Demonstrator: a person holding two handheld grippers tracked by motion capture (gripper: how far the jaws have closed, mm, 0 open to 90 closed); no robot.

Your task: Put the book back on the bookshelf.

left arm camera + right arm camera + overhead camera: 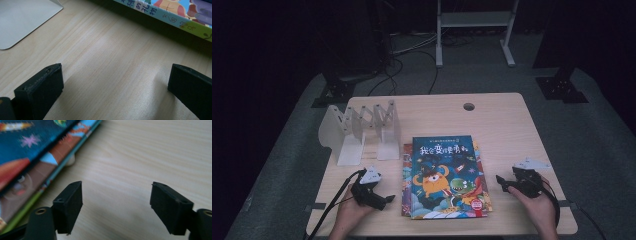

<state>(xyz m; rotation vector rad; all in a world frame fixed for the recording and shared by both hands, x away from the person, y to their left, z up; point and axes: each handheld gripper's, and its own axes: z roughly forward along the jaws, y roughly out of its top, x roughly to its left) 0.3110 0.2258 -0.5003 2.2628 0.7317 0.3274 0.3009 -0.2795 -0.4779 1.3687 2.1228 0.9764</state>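
A stack of picture books (444,175) lies flat in the middle of the wooden table (502,120), the top one dark blue with cartoon monsters. A white accordion book rack (362,131) stands to the books' upper left. My left gripper (388,200) rests on the table just left of the stack, jaws open and empty. In the left gripper view its jaws spread wide over bare wood, the books' spine (175,17) at the top right. My right gripper (502,182) sits right of the stack, open and empty; the books' edge (37,167) lies to its left.
A round cable hole (469,106) sits near the table's far edge. The rack's white base plate (22,17) lies at the upper left of the left gripper view. Beyond the table are a grey floor, cables and a white metal stand (474,30).
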